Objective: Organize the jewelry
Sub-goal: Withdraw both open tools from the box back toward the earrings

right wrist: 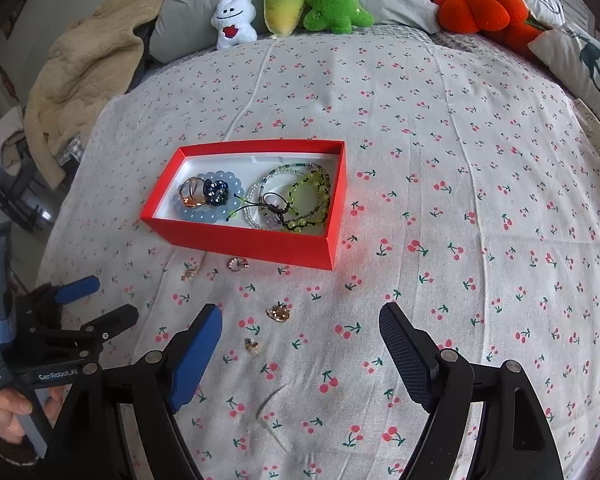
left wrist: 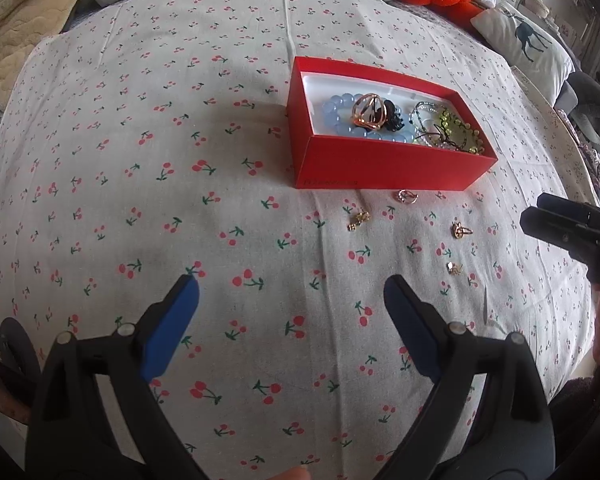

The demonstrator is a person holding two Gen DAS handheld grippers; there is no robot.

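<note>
Both tools are over the bed (right wrist: 440,128) now, pitched down at the cherry-print sheet. My right tool (right wrist: 300,320) stands with its jaws spread wide and nothing between them; the left tool (left wrist: 292,292) is just as wide and just as empty.

The red box (right wrist: 260,246) sits at twelve o'clock from my right tool, already carrying the blue bead bracelet (right wrist: 188,212), the green bead strands (right wrist: 312,200) and a rose-gold ring piece (right wrist: 192,194). Four small gold pieces remain loose on the sheet in front of the box. Nearest is a tiny gold earring (right wrist: 253,346), at about eleven o'clock from my right tool, close to its left pad. Beyond it lies another gold piece (right wrist: 279,313), then a small hoop (right wrist: 238,264) just beside the box's front wall, and a fourth gold piece (right wrist: 190,274) at ten o'clock.

I judge the nearest earring is my pick. To do it well, I centre the jaws over it first, come down till the pads graze the sheet, then close slowly. The fabric is soft, so pressing hard would bunch cloth into the grip and could flick the piece away.
</note>
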